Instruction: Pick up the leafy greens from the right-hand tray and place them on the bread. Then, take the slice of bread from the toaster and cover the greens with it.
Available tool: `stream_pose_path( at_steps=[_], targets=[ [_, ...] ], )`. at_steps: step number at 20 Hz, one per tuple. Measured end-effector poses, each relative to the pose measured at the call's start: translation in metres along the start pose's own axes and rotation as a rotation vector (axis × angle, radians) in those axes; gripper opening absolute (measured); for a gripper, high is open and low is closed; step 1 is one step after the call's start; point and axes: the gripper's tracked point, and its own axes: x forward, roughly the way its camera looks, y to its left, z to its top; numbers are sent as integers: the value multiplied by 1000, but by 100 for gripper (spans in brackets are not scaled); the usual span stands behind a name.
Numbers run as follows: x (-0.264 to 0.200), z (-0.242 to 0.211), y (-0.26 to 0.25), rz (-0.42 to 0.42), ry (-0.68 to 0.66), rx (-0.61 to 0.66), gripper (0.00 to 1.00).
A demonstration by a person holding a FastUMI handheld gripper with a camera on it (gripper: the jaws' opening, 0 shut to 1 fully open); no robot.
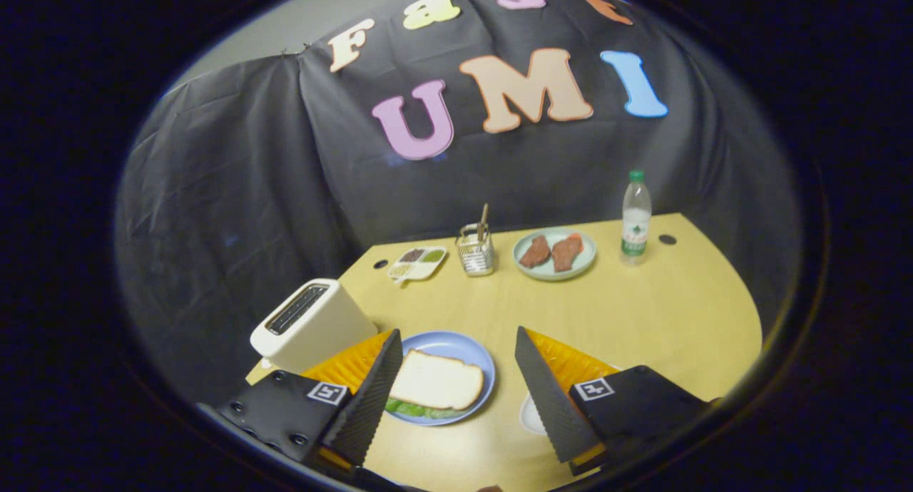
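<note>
A slice of white bread (436, 382) lies on a blue plate (471, 349), with leafy greens (415, 409) peeking out under its near edge. The plate sits between my two fingers, nearer the left one. My gripper (456, 339) is open above the table and holds nothing. The white toaster (312, 324) stands just beyond the left finger; its slot looks dark and I cannot tell whether bread is in it. A white tray (531, 415) shows partly beside the right finger, mostly hidden by it.
Further back on the yellow table (663, 314) stand a green plate with brown meat slices (554, 254), a water bottle (635, 219), a wire cutlery holder (476, 249) and a small divided dish (418, 261). The table's right half is bare.
</note>
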Motion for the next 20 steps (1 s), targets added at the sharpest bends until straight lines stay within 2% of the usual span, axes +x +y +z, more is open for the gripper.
stream_pose_path(
  at_steps=[5, 13, 20],
  targets=[
    [-60, 58, -31, -126, -185, -85, 99],
    [-142, 86, -67, -257, -348, -153, 99],
    [-194, 91, -82, -337, -406, -162, 99]
  ],
)
